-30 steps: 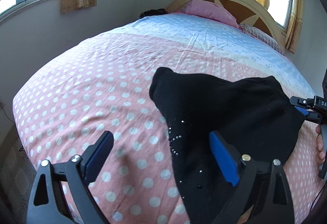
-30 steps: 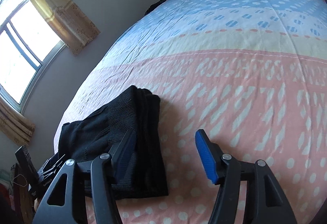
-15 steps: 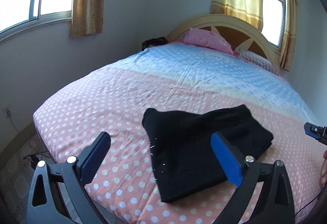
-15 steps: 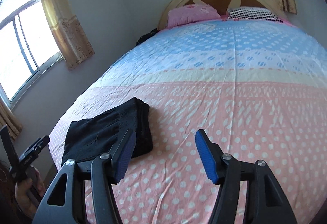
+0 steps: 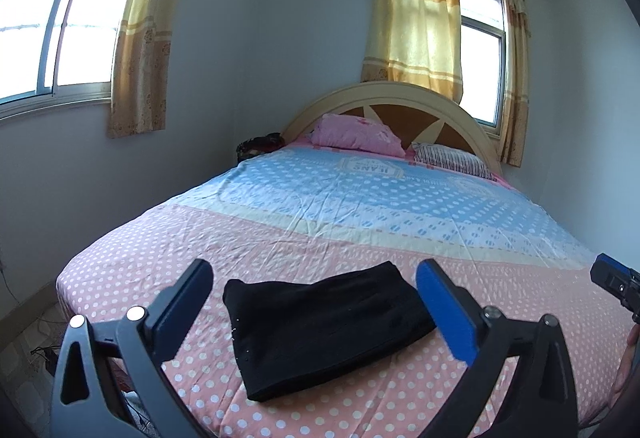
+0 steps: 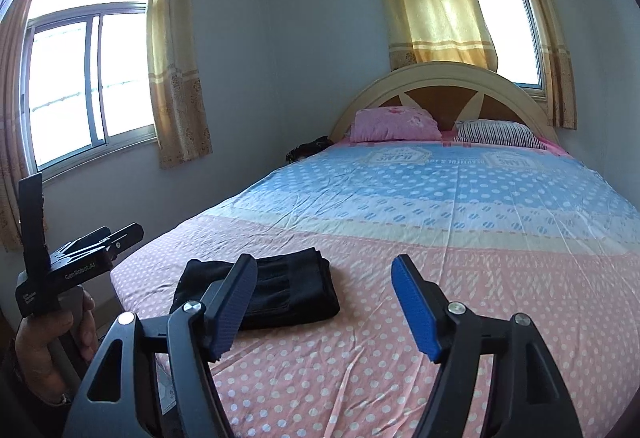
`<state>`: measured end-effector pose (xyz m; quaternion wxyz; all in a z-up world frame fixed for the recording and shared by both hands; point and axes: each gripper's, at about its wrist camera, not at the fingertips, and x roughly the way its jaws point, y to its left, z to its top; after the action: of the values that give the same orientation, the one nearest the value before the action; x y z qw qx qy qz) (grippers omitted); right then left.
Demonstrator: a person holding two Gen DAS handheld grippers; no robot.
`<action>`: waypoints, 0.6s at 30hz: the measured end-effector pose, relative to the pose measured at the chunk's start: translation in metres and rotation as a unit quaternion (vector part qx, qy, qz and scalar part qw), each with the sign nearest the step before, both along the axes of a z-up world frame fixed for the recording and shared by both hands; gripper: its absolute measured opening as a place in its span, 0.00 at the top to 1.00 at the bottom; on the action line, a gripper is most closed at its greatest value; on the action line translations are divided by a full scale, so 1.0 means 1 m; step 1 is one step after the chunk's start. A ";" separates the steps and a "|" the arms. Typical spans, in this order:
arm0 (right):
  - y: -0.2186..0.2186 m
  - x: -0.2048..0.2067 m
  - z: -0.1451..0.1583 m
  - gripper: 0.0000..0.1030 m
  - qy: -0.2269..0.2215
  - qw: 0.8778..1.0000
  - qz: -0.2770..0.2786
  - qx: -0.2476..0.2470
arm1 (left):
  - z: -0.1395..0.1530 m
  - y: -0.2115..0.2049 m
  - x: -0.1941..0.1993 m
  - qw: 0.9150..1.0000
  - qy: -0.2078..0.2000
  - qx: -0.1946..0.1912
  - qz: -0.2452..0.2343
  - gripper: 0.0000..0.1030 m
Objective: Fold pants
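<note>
The black pants [image 5: 324,322] lie folded in a compact rectangle on the pink dotted sheet near the foot of the bed; they also show in the right wrist view [image 6: 276,288]. My left gripper [image 5: 314,278] is open and empty, held back from and above the pants. My right gripper [image 6: 324,270] is open and empty, back from the bed with the pants to its left. The left gripper's body [image 6: 76,258] shows in the right wrist view, held in a hand. The right gripper's tip [image 5: 614,278] shows at the right edge of the left wrist view.
The bed [image 6: 460,222] has a pink and blue sheet, a pink pillow [image 6: 394,124], a striped pillow [image 6: 498,134] and a curved headboard [image 5: 400,94]. A dark bundle [image 5: 258,146] lies beside the bed by the wall. Curtained windows stand left and behind.
Both grippers have pulled back and up from the bed. The pants, close under the fingers before, now lie farther off and look smaller. Both stayed open.
</note>
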<state>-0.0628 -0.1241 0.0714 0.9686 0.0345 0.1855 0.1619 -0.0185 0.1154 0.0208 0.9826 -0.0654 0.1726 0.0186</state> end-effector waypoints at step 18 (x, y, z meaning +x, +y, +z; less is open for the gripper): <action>0.007 -0.007 -0.012 0.31 0.007 1.000 0.005 -0.005 | -0.007 -0.005 -0.002 1.000 0.005 0.001 0.009 0.00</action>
<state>-0.0700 -0.1172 0.0593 0.9667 0.0294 0.1929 0.1655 -0.0209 0.1104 0.0140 0.9816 -0.0662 0.1770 0.0274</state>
